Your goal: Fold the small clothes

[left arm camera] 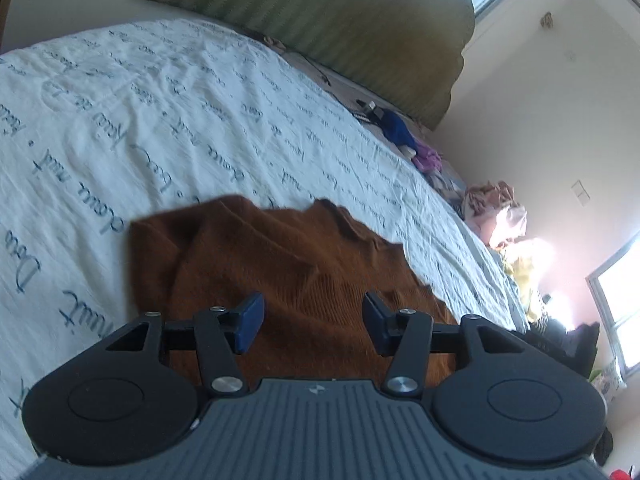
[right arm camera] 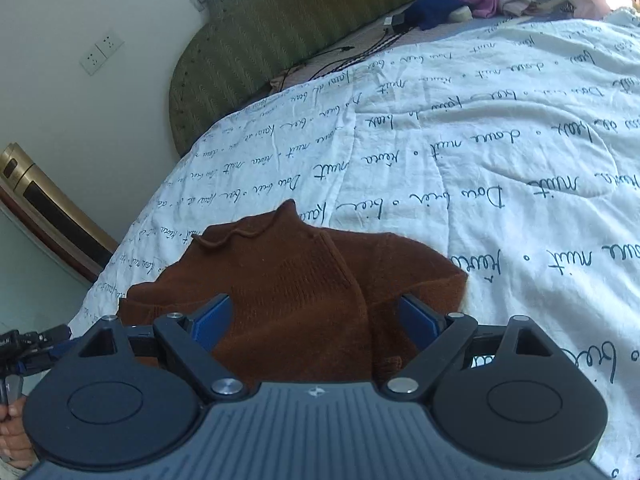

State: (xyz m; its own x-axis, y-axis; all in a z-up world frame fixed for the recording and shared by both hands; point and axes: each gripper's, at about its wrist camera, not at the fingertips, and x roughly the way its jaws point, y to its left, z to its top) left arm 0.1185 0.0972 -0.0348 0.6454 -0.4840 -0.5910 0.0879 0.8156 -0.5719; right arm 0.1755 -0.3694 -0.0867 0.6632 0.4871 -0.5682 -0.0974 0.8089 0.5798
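the white bedspread [right arm camera: 500, 152] lies bare across the middle and right of the right wrist frame, open room for a pass. the brown sweater [right arm camera: 288, 280] lies rumpled low at centre. along the upper edge the green headboard [right arm camera: 288, 12] closes the far side, with black cables [right arm camera: 352, 54] and a blue cloth [right arm camera: 432, 12] at its foot. a heap of clothes [left arm camera: 496, 208] crowds the bed's right edge in the left wrist frame.
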